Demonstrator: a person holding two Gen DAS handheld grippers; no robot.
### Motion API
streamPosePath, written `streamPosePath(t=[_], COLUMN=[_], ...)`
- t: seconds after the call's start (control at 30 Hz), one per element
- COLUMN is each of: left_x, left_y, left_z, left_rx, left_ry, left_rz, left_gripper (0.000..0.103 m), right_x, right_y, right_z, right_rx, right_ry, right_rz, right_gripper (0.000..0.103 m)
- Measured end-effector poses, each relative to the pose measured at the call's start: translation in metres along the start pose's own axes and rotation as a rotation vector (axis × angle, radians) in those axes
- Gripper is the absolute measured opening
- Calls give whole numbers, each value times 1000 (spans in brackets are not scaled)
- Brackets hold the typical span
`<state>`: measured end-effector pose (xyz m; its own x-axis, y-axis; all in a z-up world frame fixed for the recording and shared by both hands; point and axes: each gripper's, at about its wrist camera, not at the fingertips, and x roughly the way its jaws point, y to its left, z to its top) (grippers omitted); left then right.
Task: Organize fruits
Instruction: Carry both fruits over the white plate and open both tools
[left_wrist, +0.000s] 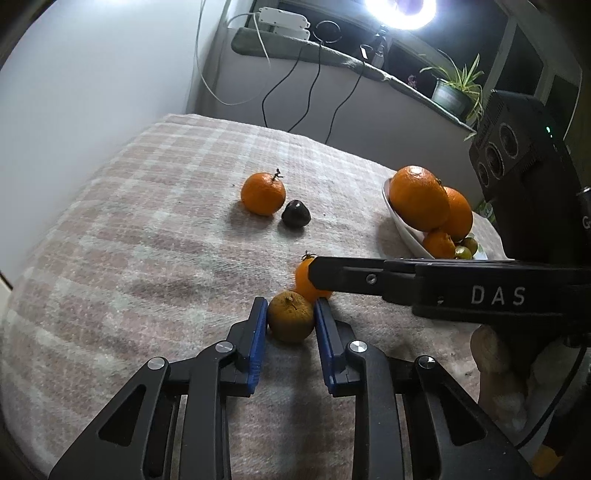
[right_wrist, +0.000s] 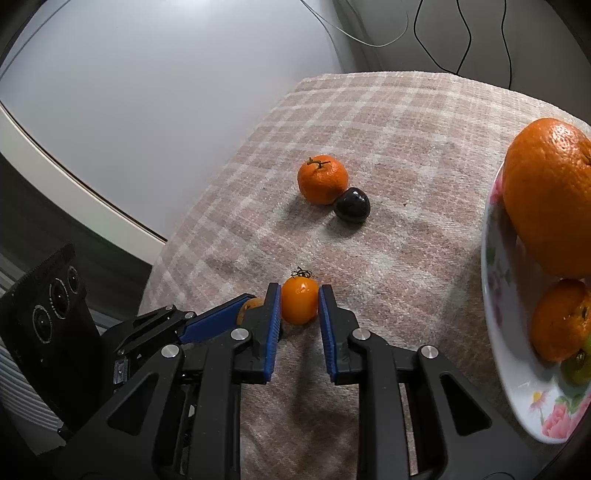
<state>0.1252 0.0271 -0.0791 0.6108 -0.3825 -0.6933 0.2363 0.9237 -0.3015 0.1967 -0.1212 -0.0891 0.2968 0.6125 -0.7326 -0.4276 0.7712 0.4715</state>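
Note:
My left gripper (left_wrist: 290, 308) is shut on a dull brownish-yellow fruit (left_wrist: 291, 316) that rests on the checked cloth (left_wrist: 147, 236). My right gripper (right_wrist: 299, 295) is shut on a small orange tomato-like fruit (right_wrist: 300, 301) with a dried stem, right beside it; that fruit also shows in the left wrist view (left_wrist: 303, 278), partly behind the right gripper's finger. A mandarin with a stem (left_wrist: 263, 193) (right_wrist: 322, 179) touches a dark purple fruit (left_wrist: 295, 215) (right_wrist: 352, 204) farther out on the cloth. A white flowered plate (right_wrist: 517, 387) (left_wrist: 402, 229) at the right holds oranges (left_wrist: 419, 197) (right_wrist: 546, 195) and small green fruits.
A window sill with a potted plant (left_wrist: 456, 86), cables and a bright ring light (left_wrist: 399, 11) lies behind the table. A white wall is at the left. The table's left edge drops off close to the left gripper in the right wrist view (right_wrist: 159, 266).

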Motion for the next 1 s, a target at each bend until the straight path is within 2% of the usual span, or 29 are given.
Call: streamPosePath(t=[0.23,0.53,1.0], left_x=[-8,-10,0], left_y=[0,-19,-71], left_z=[1,6,15], left_rx=[-9,10,75], left_ry=[-15,-27,-26], left_rz=[-6,-51,-133], left_gripper=[24,24,24], right_x=[-15,-59,-146], right_y=[7,4,-54], right_z=[0,-17,-32], right_rx=[-19,-66,13], right_ry=[-37,-121,-292], right_rz=[-6,-54,-174], right_gripper=[21,21,21])
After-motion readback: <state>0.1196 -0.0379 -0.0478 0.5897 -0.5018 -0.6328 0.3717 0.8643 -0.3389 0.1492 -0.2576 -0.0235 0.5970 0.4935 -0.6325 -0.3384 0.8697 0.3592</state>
